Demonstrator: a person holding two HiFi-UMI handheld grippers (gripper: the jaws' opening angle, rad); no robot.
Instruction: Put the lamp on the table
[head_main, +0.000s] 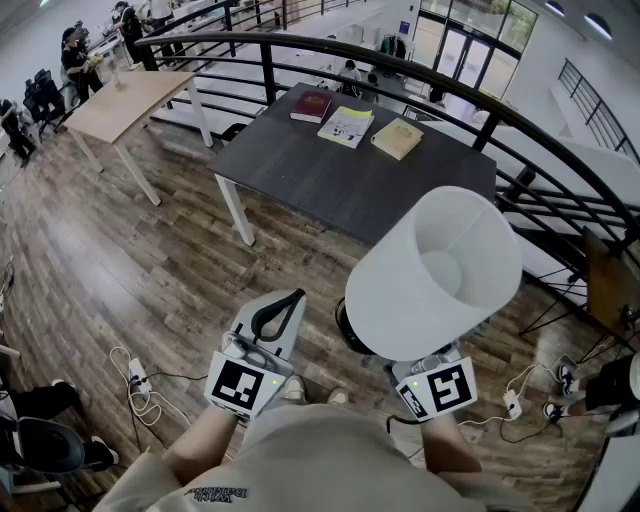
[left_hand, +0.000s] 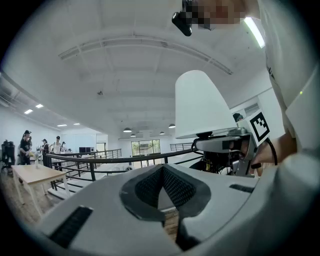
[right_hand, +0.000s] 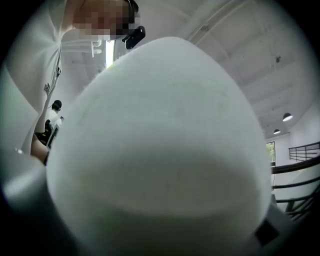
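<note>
The lamp has a wide white shade (head_main: 435, 275) and a dark base (head_main: 347, 330) that shows just below the shade's left side. It hangs off the floor, carried over my right gripper (head_main: 432, 372), whose jaws are hidden under the shade. In the left gripper view the shade (left_hand: 200, 105) sits on top of the right gripper (left_hand: 222, 145). The right gripper view is filled by the shade (right_hand: 160, 140). My left gripper (head_main: 290, 298) is shut with nothing in it, its tips (left_hand: 162, 172) meeting. The dark table (head_main: 330, 175) stands ahead, some way off.
On the table's far side lie a red book (head_main: 312, 105), a booklet (head_main: 347, 126) and a tan book (head_main: 397, 138). A black railing (head_main: 520, 130) curves behind it. A light wooden table (head_main: 125, 100) stands far left. A power strip with cables (head_main: 138, 382) lies on the wood floor.
</note>
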